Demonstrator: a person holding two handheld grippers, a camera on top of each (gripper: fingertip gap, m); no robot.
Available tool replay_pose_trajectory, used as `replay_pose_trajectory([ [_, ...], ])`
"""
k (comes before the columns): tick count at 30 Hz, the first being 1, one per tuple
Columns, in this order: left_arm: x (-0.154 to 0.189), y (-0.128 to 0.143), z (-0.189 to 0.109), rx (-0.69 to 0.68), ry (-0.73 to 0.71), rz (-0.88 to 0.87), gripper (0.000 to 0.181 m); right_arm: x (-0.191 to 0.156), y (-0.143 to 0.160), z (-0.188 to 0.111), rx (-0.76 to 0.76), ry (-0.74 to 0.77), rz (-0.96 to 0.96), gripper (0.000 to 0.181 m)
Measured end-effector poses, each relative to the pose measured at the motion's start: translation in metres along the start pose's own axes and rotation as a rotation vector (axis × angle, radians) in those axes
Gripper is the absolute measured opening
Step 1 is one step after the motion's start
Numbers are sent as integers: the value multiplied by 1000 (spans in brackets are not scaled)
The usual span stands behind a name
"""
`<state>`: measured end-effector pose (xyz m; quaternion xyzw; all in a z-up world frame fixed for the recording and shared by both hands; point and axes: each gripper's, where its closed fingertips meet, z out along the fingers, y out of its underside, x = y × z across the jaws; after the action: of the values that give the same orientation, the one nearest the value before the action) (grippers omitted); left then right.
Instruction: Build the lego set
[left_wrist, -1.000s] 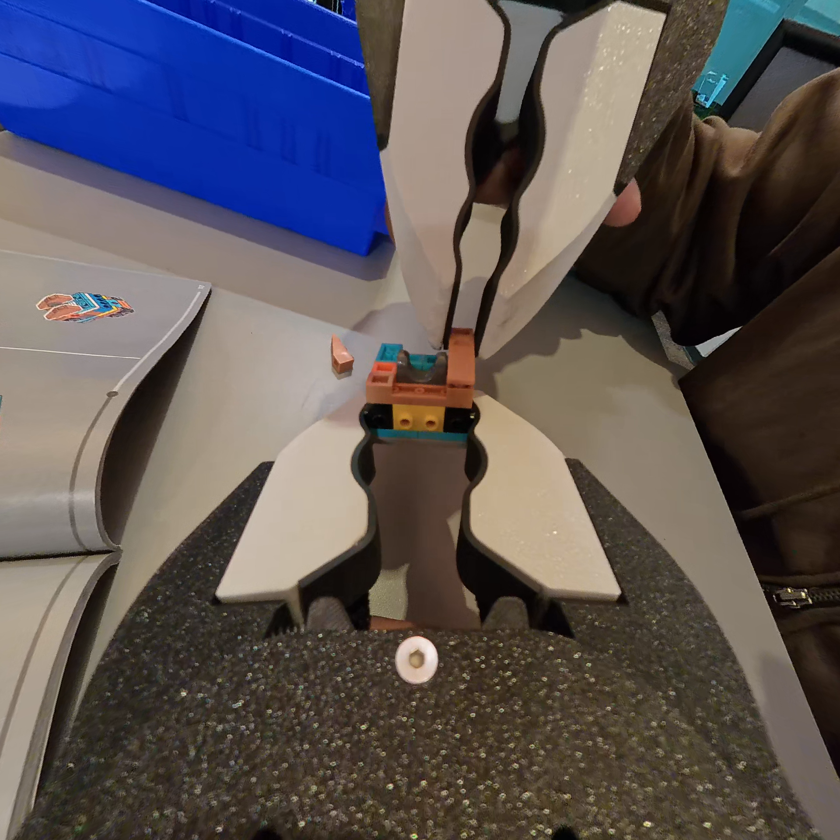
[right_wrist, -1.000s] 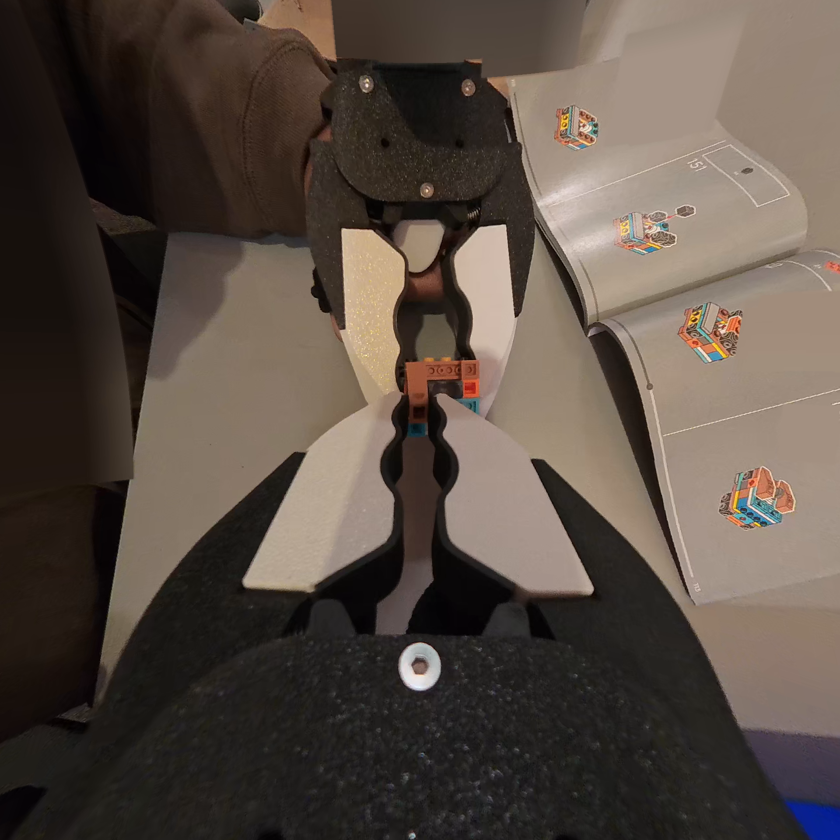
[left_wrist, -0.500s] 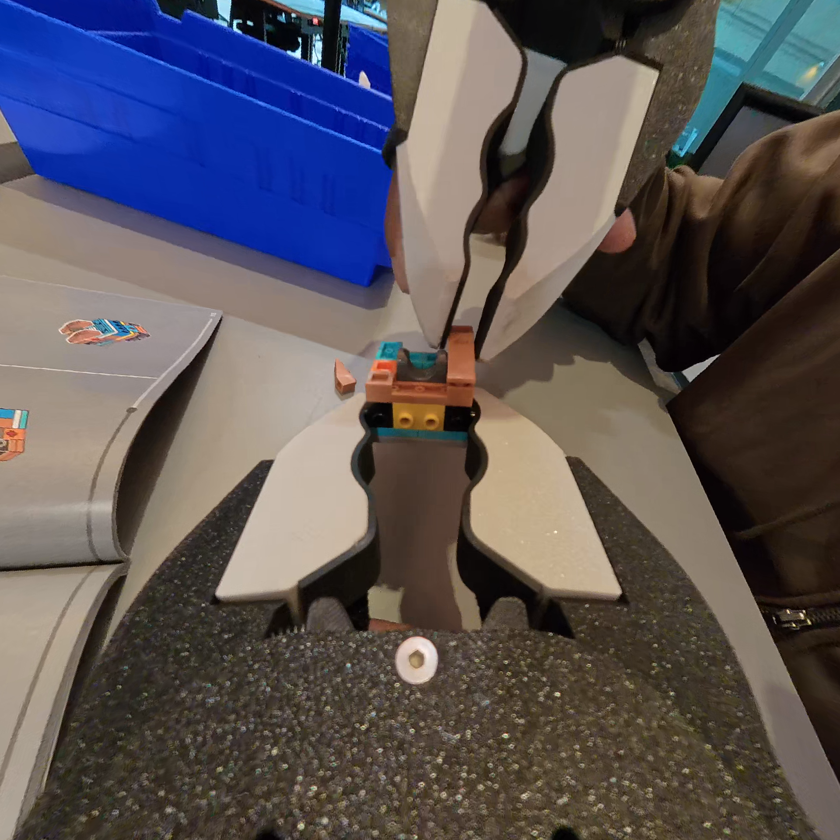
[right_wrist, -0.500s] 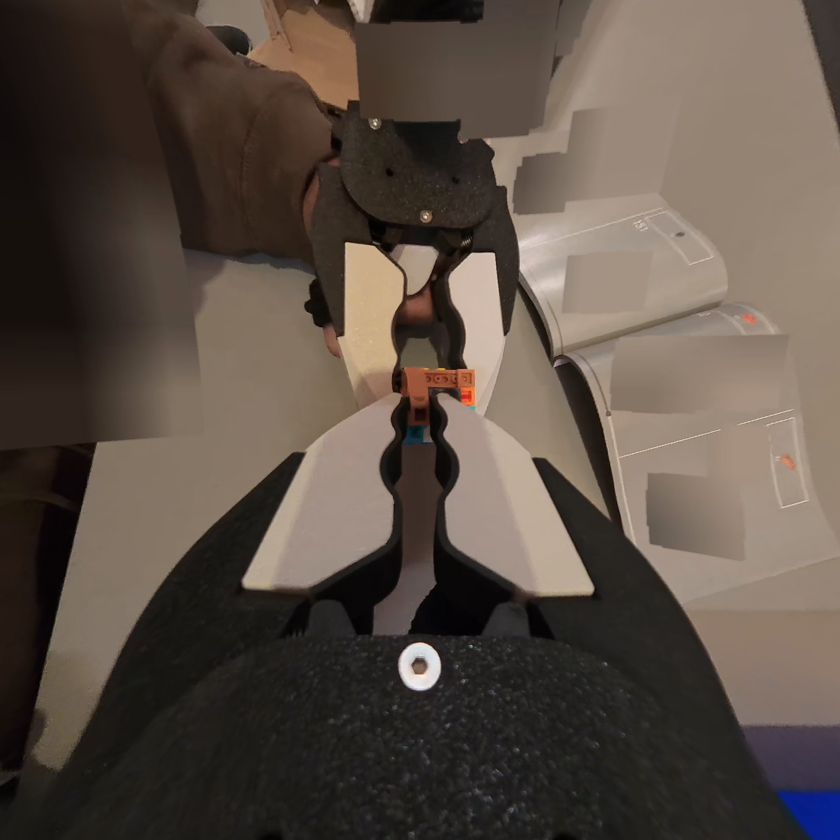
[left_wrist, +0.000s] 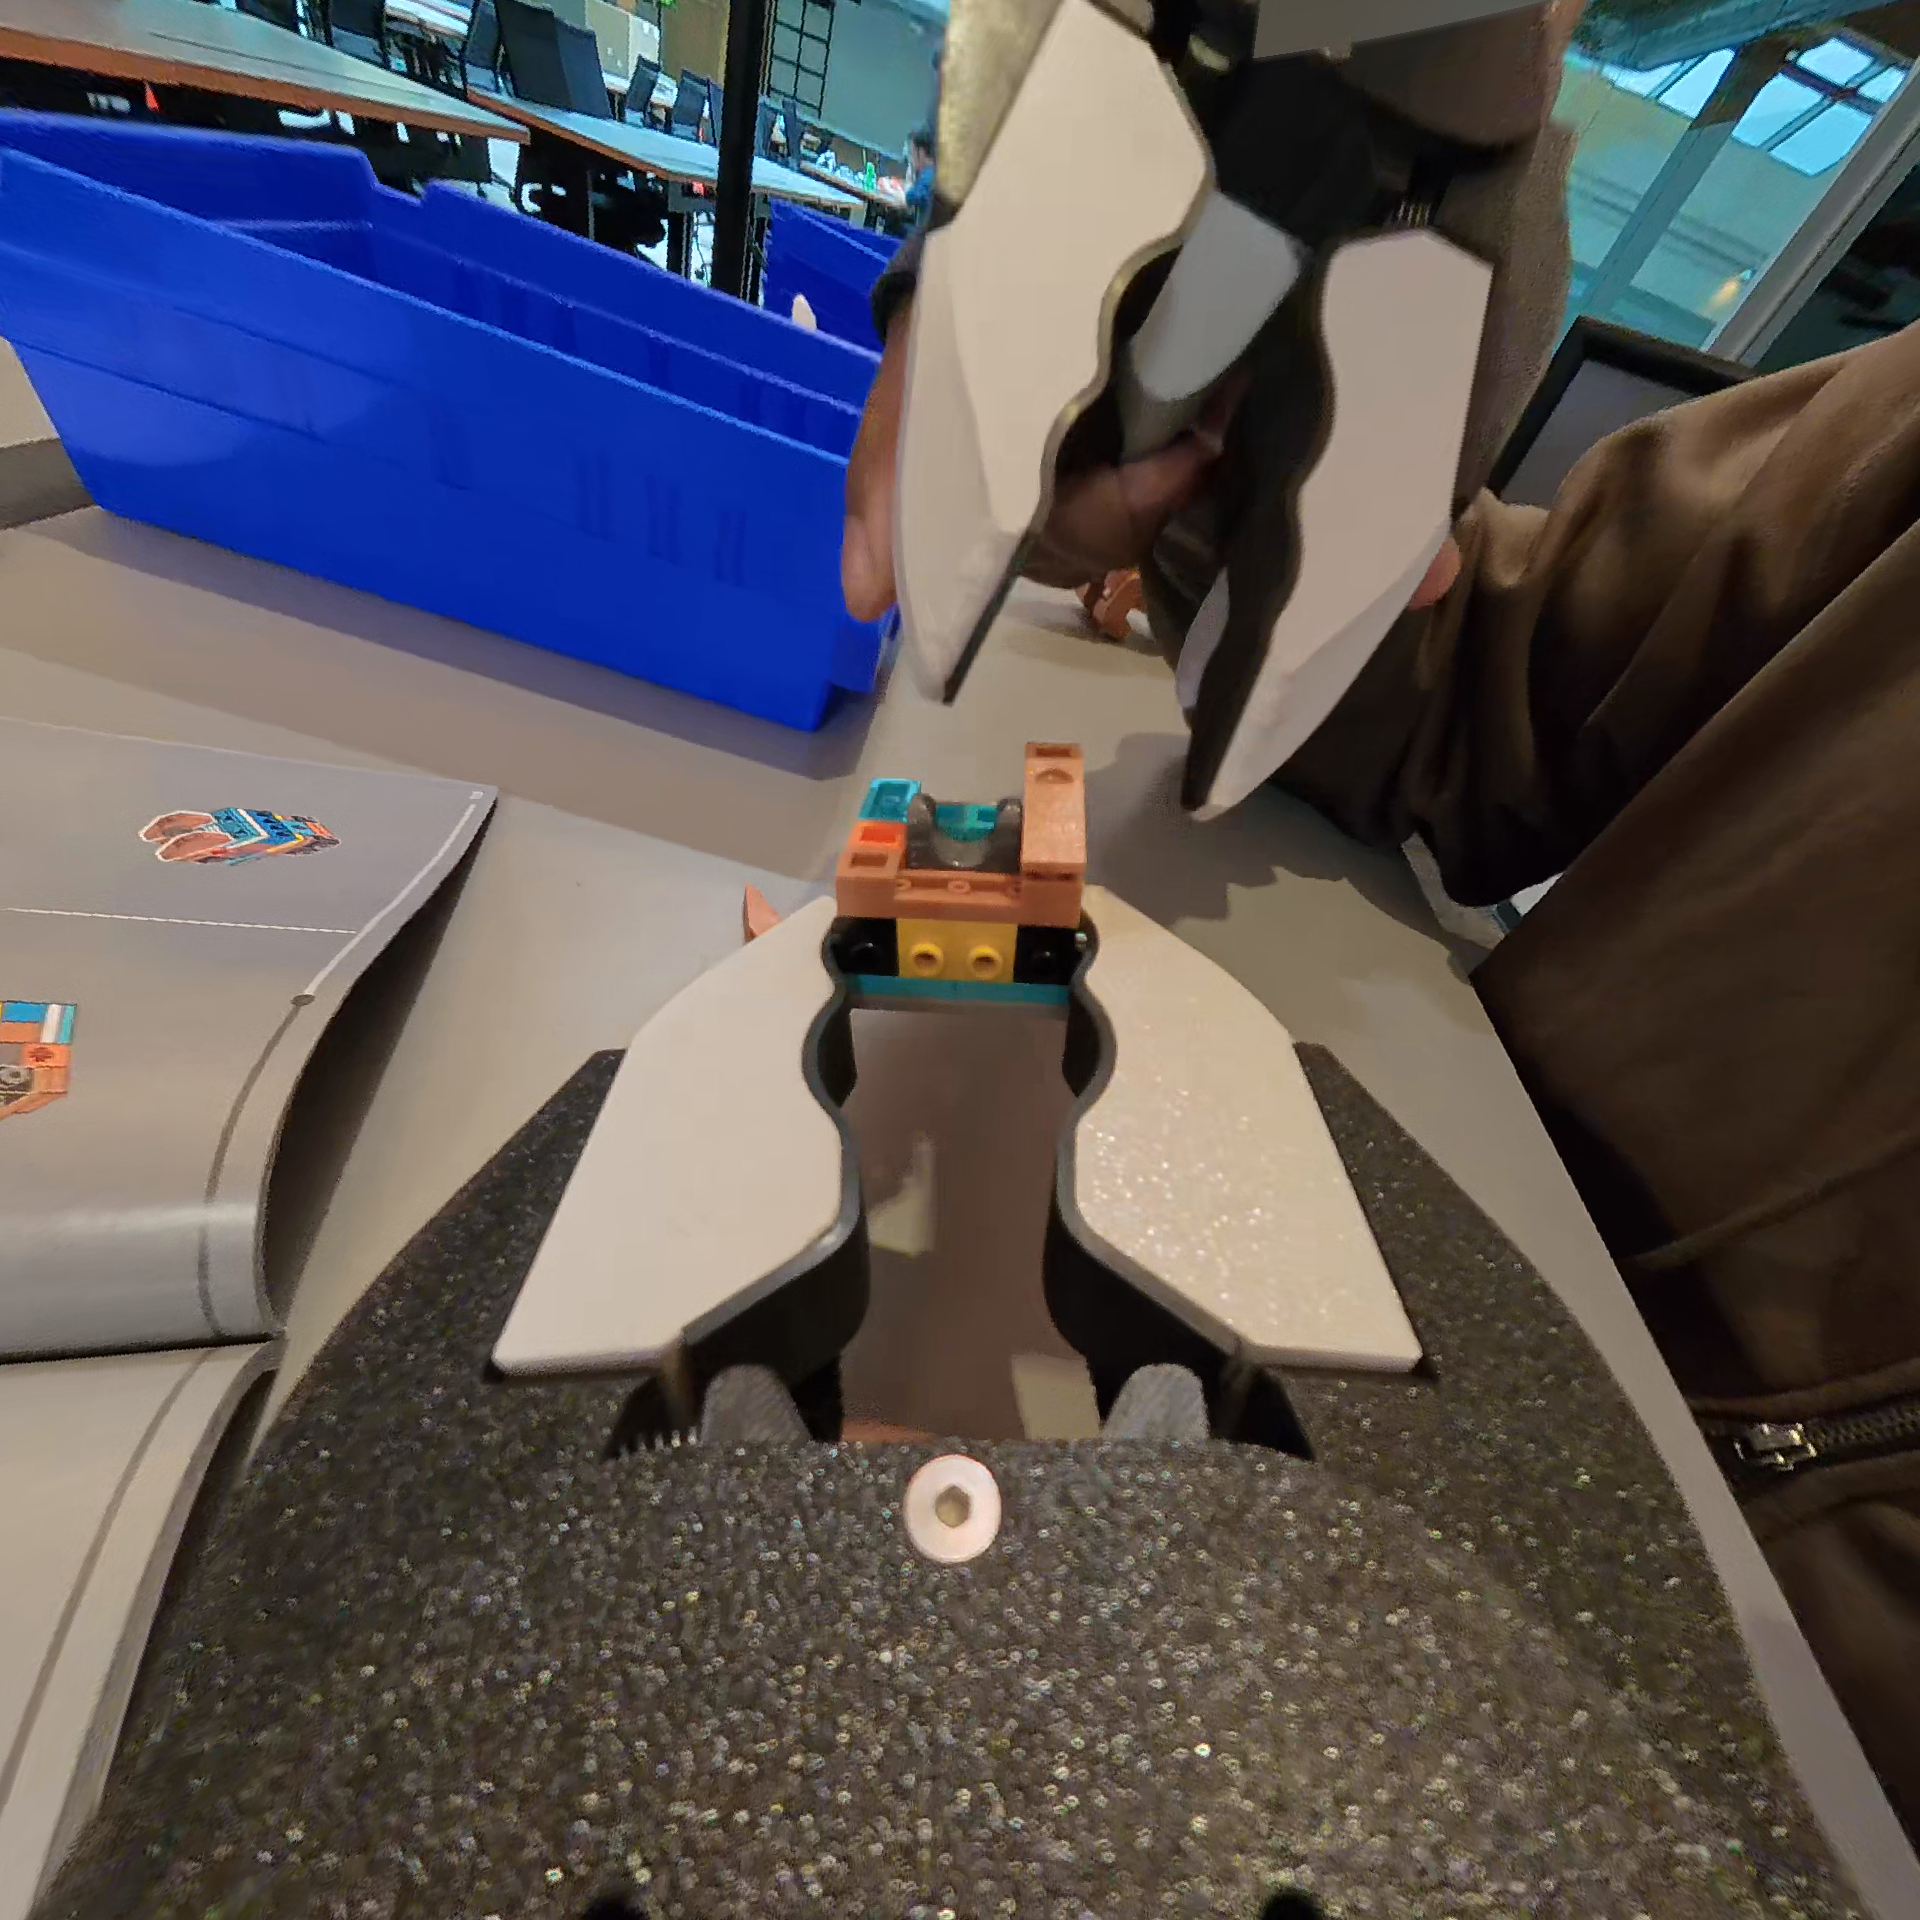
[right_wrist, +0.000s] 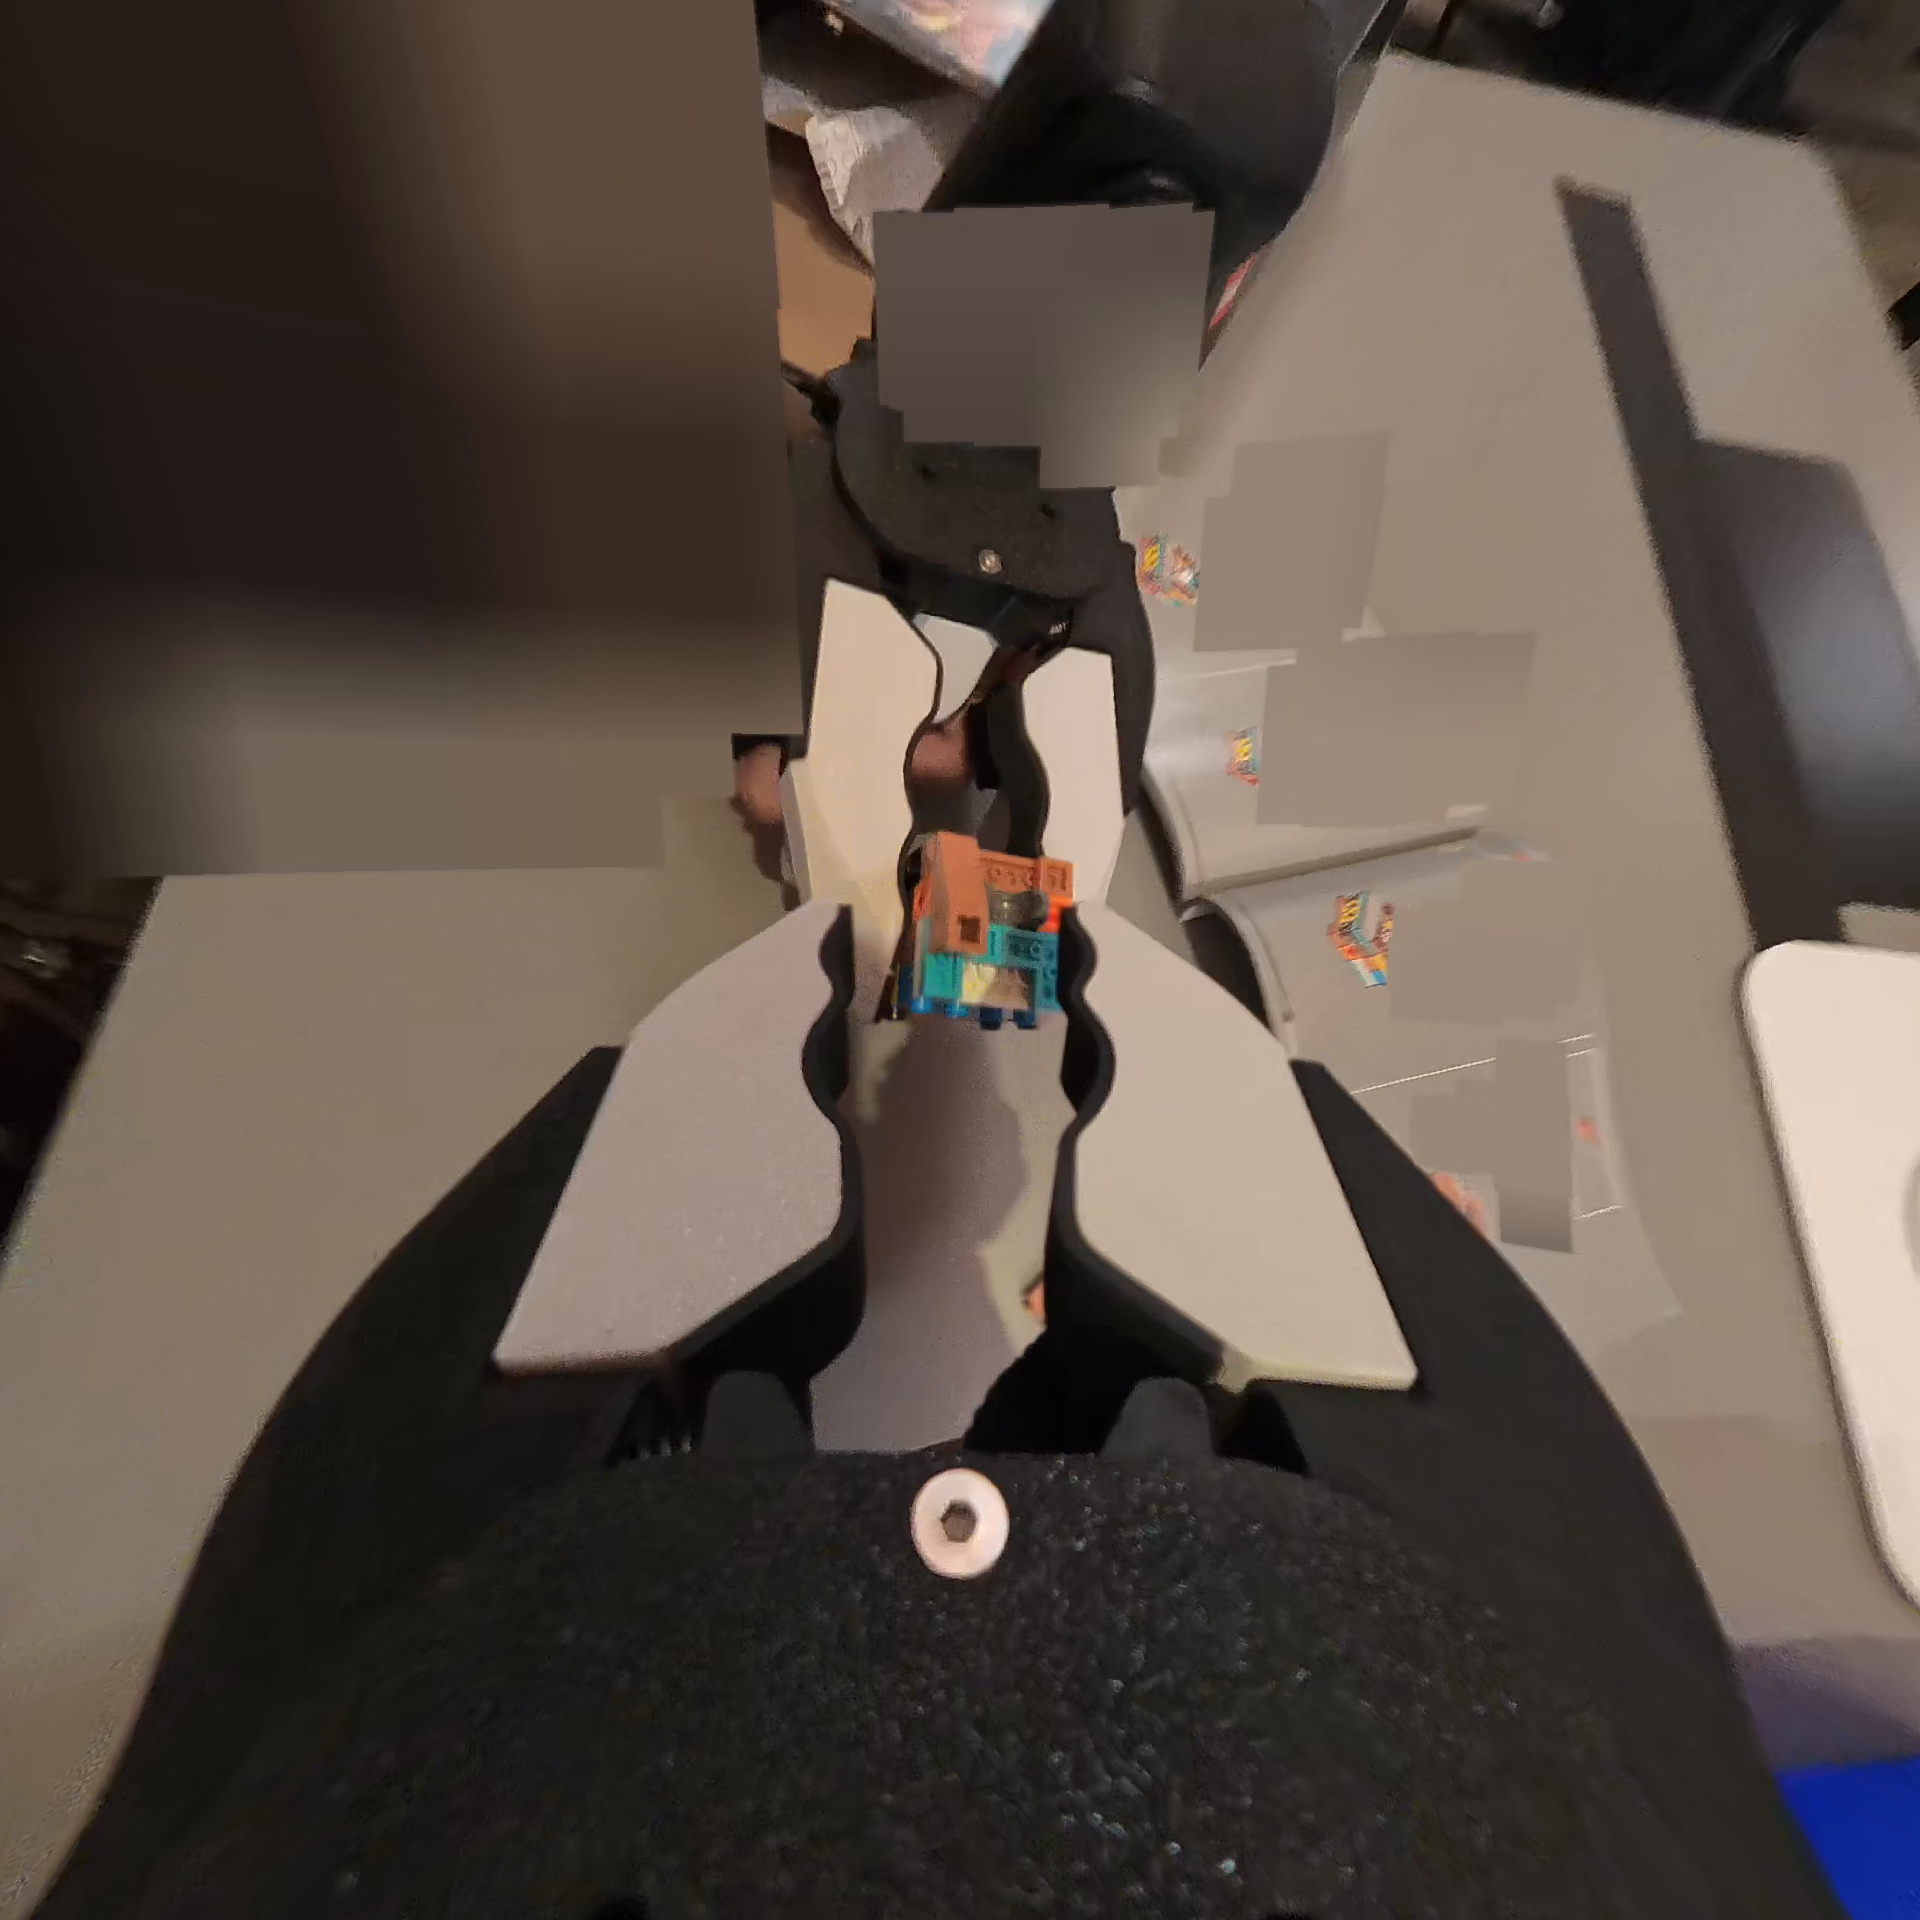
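Grey surface (left_wrist: 623, 727) with a blue bin (left_wrist: 436, 447) at the back and an open instruction booklet (left_wrist: 208, 935) to the left; office desks blur beyond.

Left claw (left_wrist: 956, 961) is clamped on the lego build (left_wrist: 961, 883), fingertips pinching its black-and-yellow lower layer, brown bricks and a teal piece on top. Build sits held above the surface, roughly level.

Right claw (left_wrist: 1070, 748) hangs above and beyond the build, jaws spread wide, nothing between them. From its own view the right claw (right_wrist: 956, 935) frames the build (right_wrist: 982, 935), apart from it.

Loose brown piece (left_wrist: 758, 914) lies on the surface just left of the left claw; another brown piece (left_wrist: 1112, 613) lies farther back, behind the right claw.

Judgement: a brick looks just seated; next part needs fetching. Keep the left grip firm and level. Check the booklet step before choosing. Approach a loose piece from above, close on its flat sides, avoid nudging it away.
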<state>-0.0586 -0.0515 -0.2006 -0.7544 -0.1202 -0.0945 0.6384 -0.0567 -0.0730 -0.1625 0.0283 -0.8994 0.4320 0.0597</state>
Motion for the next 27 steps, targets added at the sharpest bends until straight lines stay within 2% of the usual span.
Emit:
replay_pose_trajectory([
  [3, -1, -11, -7, 57, 13, -20, 37, 3, -3, -7, 92, 103, -141, 47],
  [5, -1, -20, -14, 115, 32, -31, 37, 9, -4, -11, 171, 175, -163, 48],
  [9, 5, -33, -23, 205, 55, 58, 37, 14, -7, -14, 349, 145, 82, 45],
  [12, 13, -34, -22, 223, 91, 84, 37, 8, -11, -16, 459, 68, 200, 45],
  [20, 24, -19, -6, 148, 117, 135, 37, -9, -2, -6, 481, -1, 291, 48],
  [27, 28, -11, 0, 90, 110, 178, 37, -17, 3, 3, 467, -35, 305, 42],
])
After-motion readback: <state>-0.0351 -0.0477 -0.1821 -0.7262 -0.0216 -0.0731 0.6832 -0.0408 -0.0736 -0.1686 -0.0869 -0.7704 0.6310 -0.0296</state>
